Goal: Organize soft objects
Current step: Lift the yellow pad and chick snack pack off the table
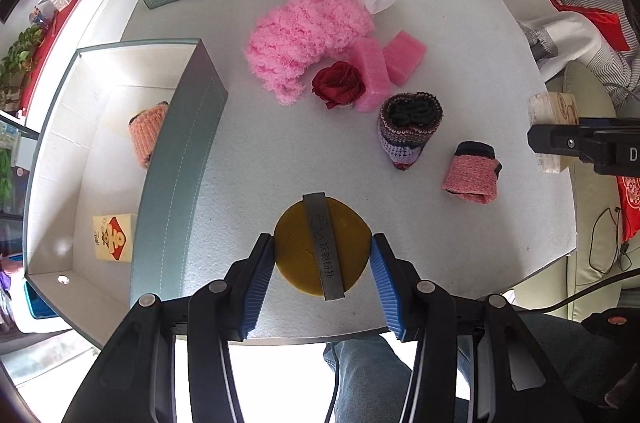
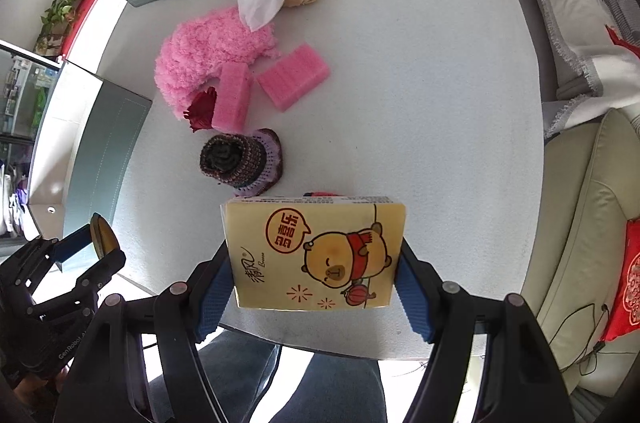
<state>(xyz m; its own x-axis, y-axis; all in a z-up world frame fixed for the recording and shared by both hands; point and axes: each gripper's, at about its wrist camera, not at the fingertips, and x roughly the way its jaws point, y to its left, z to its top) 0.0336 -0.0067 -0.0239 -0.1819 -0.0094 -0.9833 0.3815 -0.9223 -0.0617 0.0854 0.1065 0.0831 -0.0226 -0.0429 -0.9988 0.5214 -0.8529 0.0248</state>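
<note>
At the left of the left wrist view a grey-green box (image 1: pixel 176 159) stands open on the white table (image 1: pixel 460 35), holding a knitted roll (image 1: pixel 148 135) and a tissue pack (image 1: pixel 114 237). In the lower middle the left gripper (image 1: pixel 322 255) clamps a round mustard puff (image 1: pixel 322 243), clear of the table's near edge. In the right wrist view the table's right half lies bare, and the right gripper (image 2: pixel 316 279) grips a yellow tissue packet (image 2: pixel 316 255) at lower centre.

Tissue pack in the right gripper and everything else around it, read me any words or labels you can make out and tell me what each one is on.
"清风" and "Breeze": tissue pack, held by the right gripper.
Red speech-bubble characters on that pack: stylised, not readable.
Grey strap print on the yellow puff in the left gripper: too blurred.
"GenRobot": left gripper's body.
</note>
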